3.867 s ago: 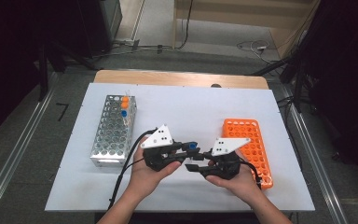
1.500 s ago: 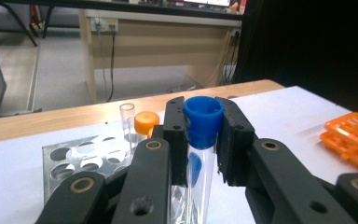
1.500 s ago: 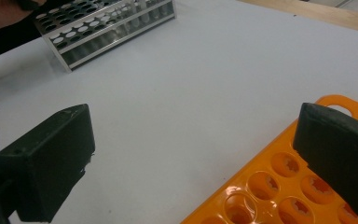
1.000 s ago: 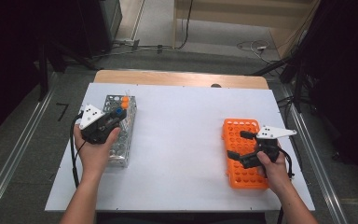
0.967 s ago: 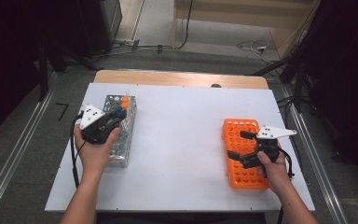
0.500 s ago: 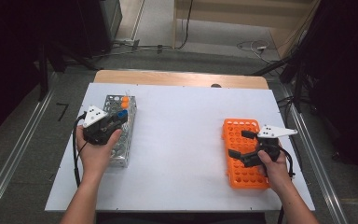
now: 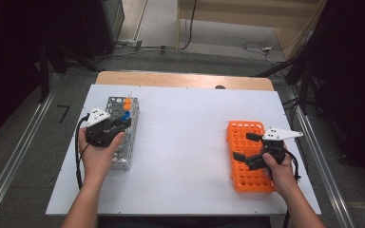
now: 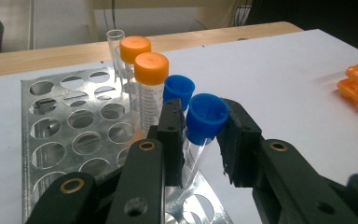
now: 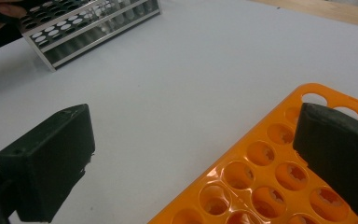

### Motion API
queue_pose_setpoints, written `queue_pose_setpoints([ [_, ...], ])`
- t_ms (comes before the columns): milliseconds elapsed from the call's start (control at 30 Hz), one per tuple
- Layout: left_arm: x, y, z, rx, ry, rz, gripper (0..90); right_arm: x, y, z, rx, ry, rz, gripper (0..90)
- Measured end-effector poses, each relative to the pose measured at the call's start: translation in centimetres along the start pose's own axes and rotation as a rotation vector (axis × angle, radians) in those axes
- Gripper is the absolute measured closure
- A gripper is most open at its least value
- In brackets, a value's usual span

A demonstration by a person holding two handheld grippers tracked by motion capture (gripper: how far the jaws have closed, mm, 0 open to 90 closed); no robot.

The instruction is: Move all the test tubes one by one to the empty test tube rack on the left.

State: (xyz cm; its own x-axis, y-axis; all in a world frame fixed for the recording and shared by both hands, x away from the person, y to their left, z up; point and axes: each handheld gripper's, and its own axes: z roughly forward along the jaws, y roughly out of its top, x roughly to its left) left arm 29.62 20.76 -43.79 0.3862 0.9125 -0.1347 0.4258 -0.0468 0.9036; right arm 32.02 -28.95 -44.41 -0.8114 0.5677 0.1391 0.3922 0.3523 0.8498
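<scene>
1. the step in hand looks like seating a tube in the metal rack (image 7: 119,157), which stands at about 9 o'clock on the white table (image 7: 185,142). the orange rack (image 7: 250,181) lies at about 4 o'clock, well apart from it.
2. the left gripper (image 7: 124,122) hangs over the near-right end of the metal rack. the blue-capped tube (image 8: 207,119) stands between its jaws, slightly tilted, with its lower end down in a hole.
3. the left gripper's jaws have just been opening, with that tube between them. in the left gripper view the pads sit just beside the cap and a thin gap shows on one side, so i judge the tube released rather than clamped.
4. from that tube, towards 11 o'clock in the left gripper view, stand a second blue-capped tube (image 8: 179,88), two orange-capped tubes (image 8: 151,67) and a bare clear tube (image 8: 115,39).
5. the right gripper (image 7: 245,147) is spread wide over the left edge of the orange rack, with nothing between its jaws. the holes seen below it are empty.
6. the next move, as i judge it, calls for widening the left jaws a little more and lifting straight up, so that neither pad drags the cap or tips the tube towards its neighbour.
7. the risk is a pad catching the cap rim and pulling the tube out of its hole.
</scene>
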Motion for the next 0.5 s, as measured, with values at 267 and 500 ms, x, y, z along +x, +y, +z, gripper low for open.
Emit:
queue_pose_setpoints([
  [267,0.01,0.03,0.10,0.014,-0.006,-0.002,64.6,-0.02,0.02,0.00,0.000,-0.002,0.001,0.0],
  [500,0.07,0.10,-0.12,0.007,-0.021,-0.019,53.2,-0.04,0.04,-0.01,-0.002,-0.003,0.001,0.0],
])
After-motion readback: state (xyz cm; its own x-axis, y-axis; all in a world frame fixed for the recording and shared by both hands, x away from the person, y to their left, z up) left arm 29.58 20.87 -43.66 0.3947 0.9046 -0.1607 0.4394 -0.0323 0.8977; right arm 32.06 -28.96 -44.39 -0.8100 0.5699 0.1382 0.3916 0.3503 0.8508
